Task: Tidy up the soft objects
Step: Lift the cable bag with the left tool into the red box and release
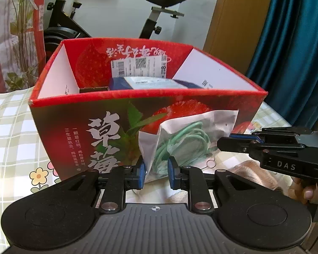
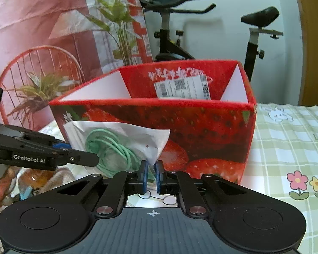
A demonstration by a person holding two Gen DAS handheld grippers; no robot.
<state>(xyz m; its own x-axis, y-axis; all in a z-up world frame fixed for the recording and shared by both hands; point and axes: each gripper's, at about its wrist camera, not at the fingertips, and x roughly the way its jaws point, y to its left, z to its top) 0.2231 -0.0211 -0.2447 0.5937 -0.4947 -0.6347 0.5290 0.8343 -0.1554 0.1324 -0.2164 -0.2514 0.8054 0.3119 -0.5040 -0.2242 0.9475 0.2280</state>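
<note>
Left claw (image 1: 156, 172) narrowly pinching cable bag (image 1: 186, 139), right claw (image 2: 150, 176) clamping its corner, box contents (image 1: 150, 83) visible leftward only

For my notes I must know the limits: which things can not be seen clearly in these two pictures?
- Box contents: both views, the near wall hides all but a blue-white packet.
- Label print: too small, blurred.
- Bag bottom edge: left view, left gripper covers it.
- Items beside the bag: right view, left gripper covers them, blurred.
</note>
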